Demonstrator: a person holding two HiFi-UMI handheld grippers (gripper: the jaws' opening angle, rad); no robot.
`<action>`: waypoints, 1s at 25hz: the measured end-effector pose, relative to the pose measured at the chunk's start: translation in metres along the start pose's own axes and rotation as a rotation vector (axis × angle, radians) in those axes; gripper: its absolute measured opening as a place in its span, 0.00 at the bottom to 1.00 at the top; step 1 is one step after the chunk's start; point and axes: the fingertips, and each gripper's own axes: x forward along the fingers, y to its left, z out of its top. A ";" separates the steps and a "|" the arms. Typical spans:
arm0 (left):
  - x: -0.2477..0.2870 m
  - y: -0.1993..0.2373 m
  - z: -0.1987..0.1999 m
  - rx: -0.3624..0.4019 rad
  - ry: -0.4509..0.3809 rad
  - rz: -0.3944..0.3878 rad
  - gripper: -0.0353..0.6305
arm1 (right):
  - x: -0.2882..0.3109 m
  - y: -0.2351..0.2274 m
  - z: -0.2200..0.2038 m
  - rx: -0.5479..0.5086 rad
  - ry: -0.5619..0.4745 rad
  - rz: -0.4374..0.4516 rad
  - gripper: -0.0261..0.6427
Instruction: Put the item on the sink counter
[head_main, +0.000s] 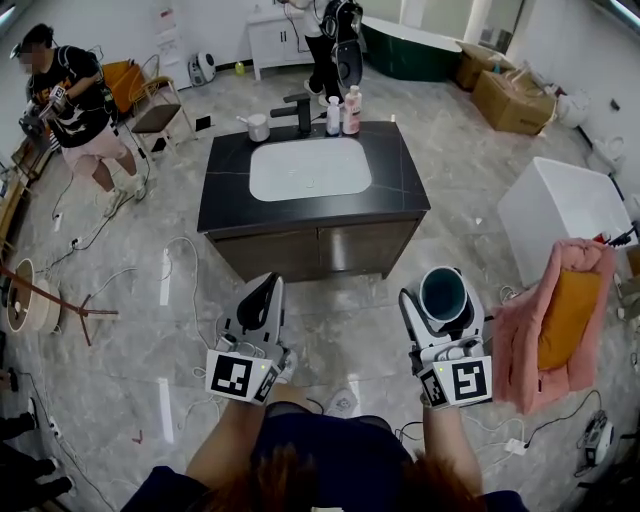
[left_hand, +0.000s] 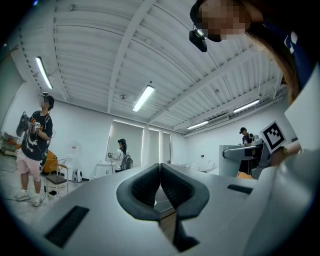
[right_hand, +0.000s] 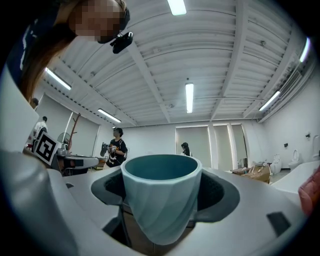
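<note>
Pinched upright between the wide-spread right tongs (right_hand: 162, 190): teal cup (head_main: 443, 292), well short of the counter's (head_main: 400, 180) front edge. Pressed together, empty: left tongs (left_hand: 160, 187). Carry level, set on the bare front right corner, clear of basin (head_main: 310, 168) and bottles (head_main: 342, 112), then release

From the head view the cup (head_main: 443, 294) shows only its rim and inside; its wall is hidden between the jaws of the right gripper (head_main: 443, 303). Labels on the bottles (head_main: 351, 110) on the sink counter (head_main: 400, 180) are too small to read. The top edge cuts off a person (head_main: 322, 55) above the waist
</note>
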 end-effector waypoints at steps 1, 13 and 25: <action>0.005 0.006 0.000 -0.003 -0.002 -0.008 0.09 | 0.006 0.002 0.000 -0.004 -0.002 -0.004 0.64; 0.093 0.148 -0.001 -0.012 -0.013 -0.192 0.09 | 0.142 0.041 -0.014 -0.045 0.005 -0.182 0.64; 0.168 0.240 -0.021 -0.047 0.007 -0.316 0.09 | 0.241 0.060 -0.036 -0.041 0.027 -0.291 0.64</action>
